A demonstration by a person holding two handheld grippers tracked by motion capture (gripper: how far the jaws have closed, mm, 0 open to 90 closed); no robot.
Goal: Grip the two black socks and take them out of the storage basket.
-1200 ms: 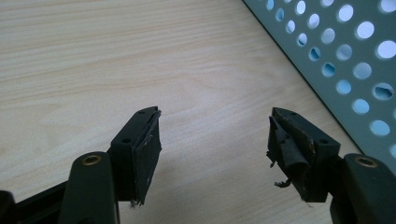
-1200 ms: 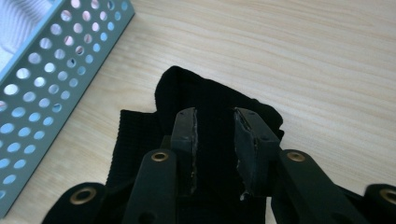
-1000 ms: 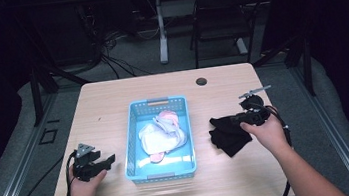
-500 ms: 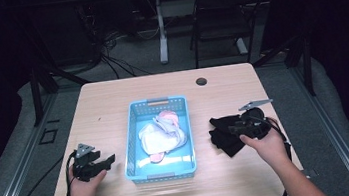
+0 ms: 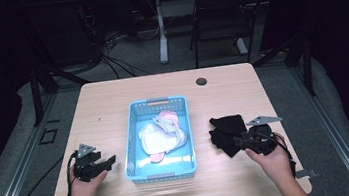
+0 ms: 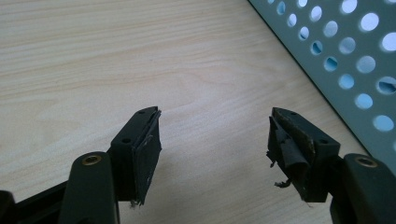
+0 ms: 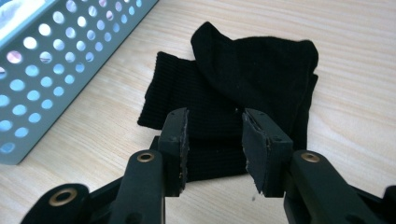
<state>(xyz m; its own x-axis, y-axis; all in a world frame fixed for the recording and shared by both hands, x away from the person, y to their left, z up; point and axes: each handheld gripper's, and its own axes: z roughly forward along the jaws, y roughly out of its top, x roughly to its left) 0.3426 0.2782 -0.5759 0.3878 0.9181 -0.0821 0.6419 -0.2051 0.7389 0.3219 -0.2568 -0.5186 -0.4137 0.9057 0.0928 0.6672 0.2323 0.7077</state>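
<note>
The right gripper (image 7: 212, 149) hovers with jaws part open, empty, over the black sock pile (image 7: 243, 93) on the worktop (image 5: 112, 100) beside the blue basket (image 5: 133, 148). Soft, limp (probably light): pinch a folded edge. The left gripper (image 6: 215, 144) gapes wide, empty.

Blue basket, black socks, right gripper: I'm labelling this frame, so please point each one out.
Blue basket (image 5: 157, 101): high view, on its far rim.
Black socks (image 7: 261, 65): right gripper view, on the upper folded sock.
Right gripper (image 7: 215, 140): right gripper view, midway between its parted jaw tips, over the socks.
</note>
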